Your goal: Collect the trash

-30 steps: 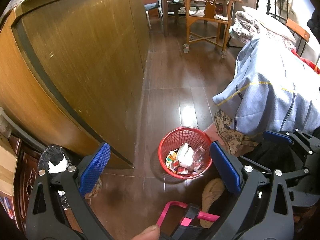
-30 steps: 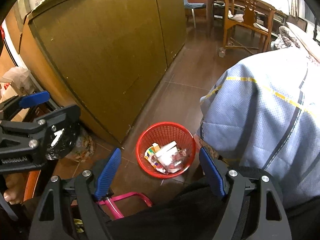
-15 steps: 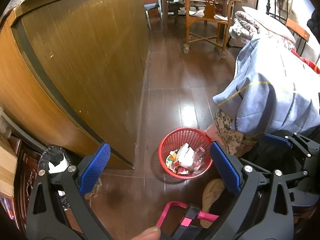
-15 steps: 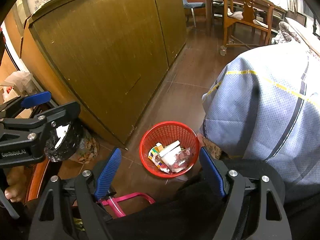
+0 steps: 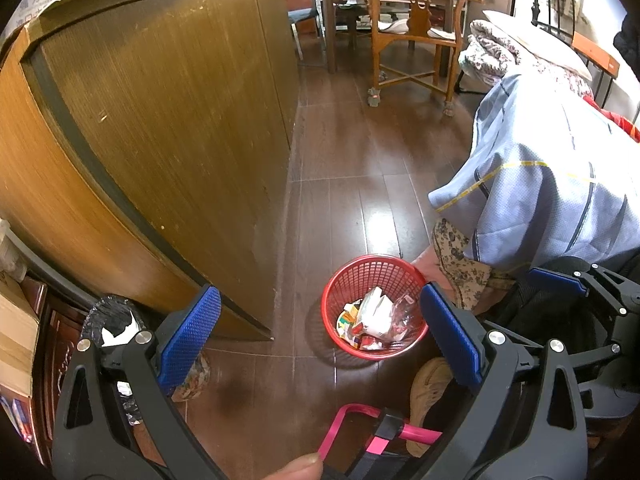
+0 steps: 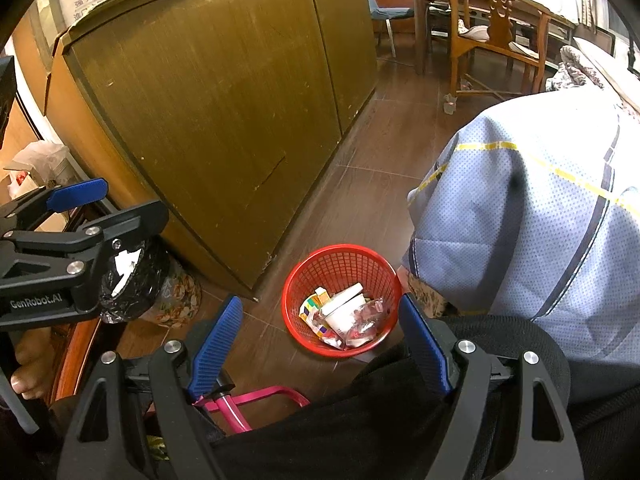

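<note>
Meanwhile, little has changed in the last second: the left gripper (image 5: 320,332) and right gripper (image 6: 320,344) stay spread apart and empty, the right view creeping slightly closer. Trash (image 6: 344,316) sits in the red basket (image 6: 296,280) on the floor (image 5: 352,184), beside the cabinet (image 5: 160,128), so no grab looks committed.

Floor (image 5: 352,200): dark wood planks, glossy, glare streaks. Cabinet (image 5: 168,128): matt wood veneer, scuffed. Basket (image 5: 374,268): red plastic mesh (crumpled paper and clear wrappers inside). Pads (image 5: 188,336): blue, ribbed. Cover (image 6: 532,216): pale blue cloth, dotted weave.
</note>
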